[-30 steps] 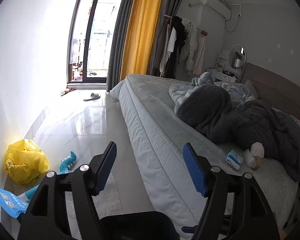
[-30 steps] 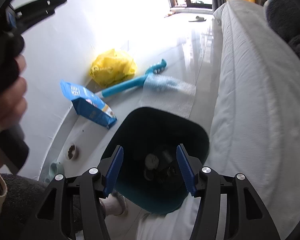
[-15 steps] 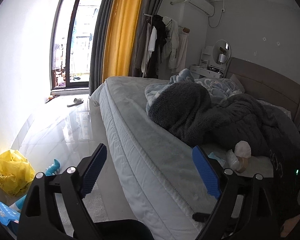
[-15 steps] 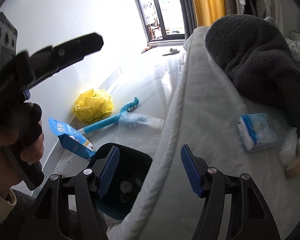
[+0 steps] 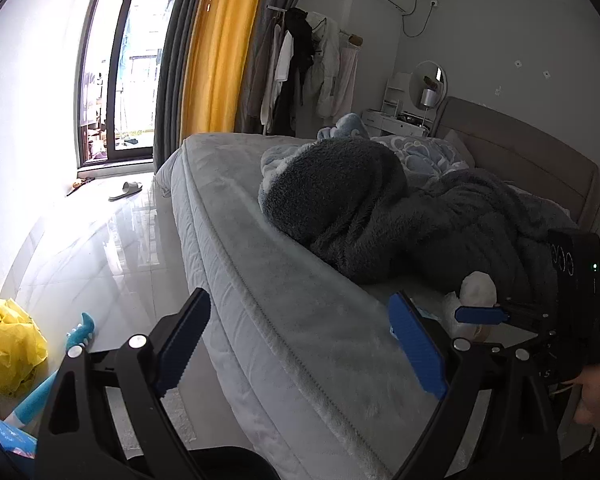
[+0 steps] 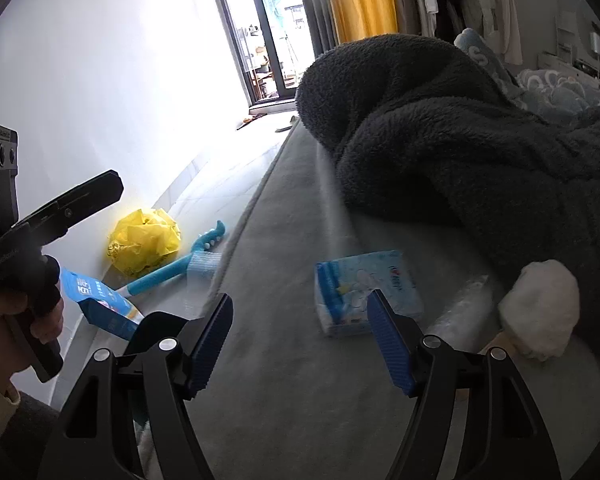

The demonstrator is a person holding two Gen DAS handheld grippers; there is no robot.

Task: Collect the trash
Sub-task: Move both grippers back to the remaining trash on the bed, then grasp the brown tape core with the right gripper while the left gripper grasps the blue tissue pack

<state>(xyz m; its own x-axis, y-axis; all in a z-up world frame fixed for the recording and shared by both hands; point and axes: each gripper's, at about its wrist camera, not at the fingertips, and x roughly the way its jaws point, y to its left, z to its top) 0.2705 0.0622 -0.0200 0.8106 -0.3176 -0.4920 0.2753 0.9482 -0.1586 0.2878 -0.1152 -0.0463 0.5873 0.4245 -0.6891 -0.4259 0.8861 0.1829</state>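
On the grey bed [image 6: 284, 380] lie a blue tissue pack [image 6: 360, 284], a clear plastic wrap [image 6: 464, 308] and a white crumpled wad [image 6: 544, 308]. My right gripper [image 6: 300, 308] hovers over the bed just short of the pack, jaws opening, nothing between them. My left gripper [image 5: 300, 312] hangs over the bed's edge [image 5: 236, 264], jaws opening wide and empty. In the left wrist view the white wad [image 5: 478, 288] shows beside the right gripper's blue finger [image 5: 480, 314]. A dark bin [image 6: 156, 324] stands on the floor by the bed.
On the floor by the wall lie a yellow bag [image 6: 144, 240], a teal brush [image 6: 180, 268] and a blue box [image 6: 100, 304]. A dark fleece blanket [image 6: 460, 140] is heaped on the bed behind the trash. A hand [image 6: 20, 320] holds the left gripper.
The right gripper swung from over the bin up onto the bed toward the tissue pack, its jaws widening. The left gripper shifted right over the bed's edge and opened wider.
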